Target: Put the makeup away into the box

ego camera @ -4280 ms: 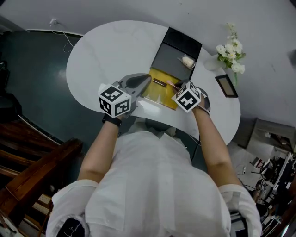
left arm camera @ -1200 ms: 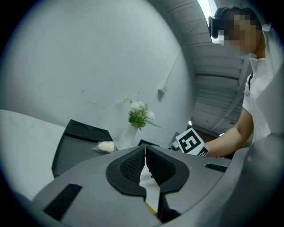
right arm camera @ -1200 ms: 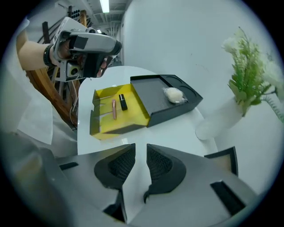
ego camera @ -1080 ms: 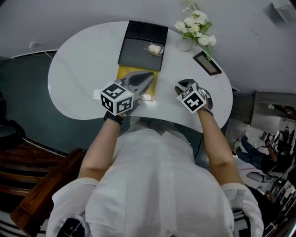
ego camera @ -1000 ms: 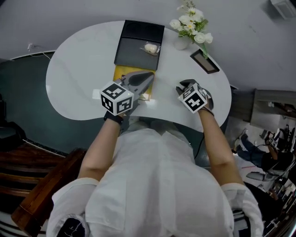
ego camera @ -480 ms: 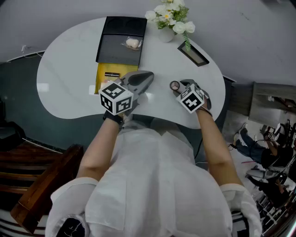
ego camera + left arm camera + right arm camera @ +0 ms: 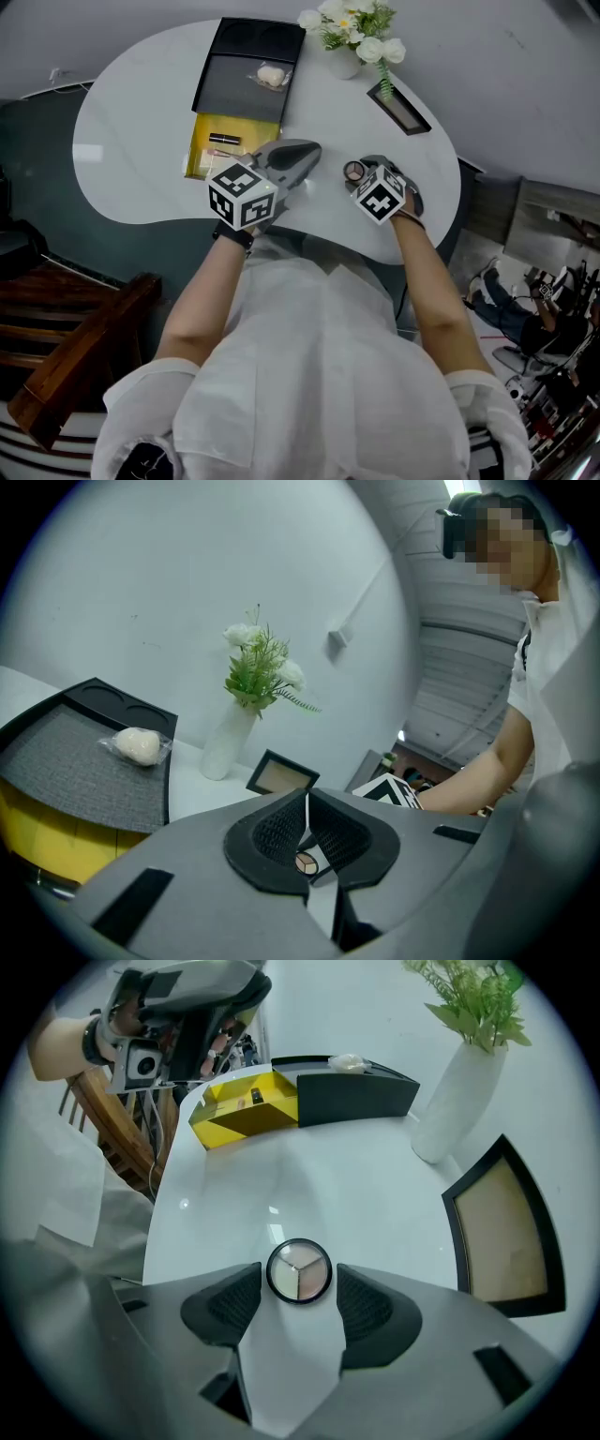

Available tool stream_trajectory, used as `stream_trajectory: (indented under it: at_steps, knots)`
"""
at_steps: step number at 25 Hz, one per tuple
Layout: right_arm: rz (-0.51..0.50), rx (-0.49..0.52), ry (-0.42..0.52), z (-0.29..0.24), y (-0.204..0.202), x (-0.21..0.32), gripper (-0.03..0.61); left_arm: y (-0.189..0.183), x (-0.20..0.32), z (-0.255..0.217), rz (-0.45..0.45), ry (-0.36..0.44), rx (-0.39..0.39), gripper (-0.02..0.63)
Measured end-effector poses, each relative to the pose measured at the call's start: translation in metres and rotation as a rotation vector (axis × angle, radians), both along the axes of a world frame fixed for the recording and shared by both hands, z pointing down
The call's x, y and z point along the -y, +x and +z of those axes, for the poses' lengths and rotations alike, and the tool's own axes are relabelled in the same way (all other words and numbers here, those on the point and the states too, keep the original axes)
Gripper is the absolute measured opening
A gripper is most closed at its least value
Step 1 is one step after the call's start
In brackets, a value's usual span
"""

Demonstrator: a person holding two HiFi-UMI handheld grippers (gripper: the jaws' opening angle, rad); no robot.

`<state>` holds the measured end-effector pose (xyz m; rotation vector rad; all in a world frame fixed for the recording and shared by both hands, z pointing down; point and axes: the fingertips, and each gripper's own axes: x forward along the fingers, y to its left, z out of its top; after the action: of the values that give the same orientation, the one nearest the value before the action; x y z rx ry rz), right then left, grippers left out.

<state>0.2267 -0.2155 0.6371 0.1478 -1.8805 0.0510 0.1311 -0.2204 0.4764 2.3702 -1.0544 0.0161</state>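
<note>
Makeup compact (image 7: 299, 1270), round with three pale shades, lies flat on the white counter (image 7: 131, 122), not yet in the box. The right gripper (image 7: 298, 1281) points steeply down at it, and its fingers, which have just been opening, stand as wide as they go. The compact sits between them with a sliver of counter showing on either side, so it is framed but not gripped.

The left gripper (image 7: 307, 822) is held nearly level beside the right one. Its fingers are pressed together with nothing in them (the compact can be glimpsed through the notch below where they meet).

The yellow box (image 7: 211, 150) stands open well apart from the compact, on the person's left. At least one slim dark item (image 7: 223, 139) already lies inside it, which suggests the job is partly done. A black tray (image 7: 248, 47) butts against the box's far side and carries a pale wrapped puff (image 7: 272, 75). Whether the puff also belongs in the box cannot be told.

A white vase of flowers (image 7: 342, 61) and a small dark frame (image 7: 398, 105) stand at the counter's far edge.

Left to do, by this reading: close the right fingers on the compact, lift it, carry it to the yellow box and release it there.
</note>
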Motion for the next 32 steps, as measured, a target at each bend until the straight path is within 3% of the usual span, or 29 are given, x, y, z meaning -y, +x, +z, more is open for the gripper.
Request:
stream_trajectory:
  at_steps: [19,25,32]
  knots:
    - [-0.032,-0.051,-0.029,0.006,0.000,0.004,0.210,-0.014,0.004,0.000,-0.052,0.011,-0.022,0.023]
    - [-0.013,-0.046,-0.020,-0.006,-0.009,0.006,0.210,-0.043,-0.002,-0.006,-0.093,0.023,-0.016,0.023]
    - [-0.036,0.002,0.011,-0.041,-0.051,0.007,0.210,-0.092,-0.013,-0.013,-0.176,0.042,-0.012,0.023]
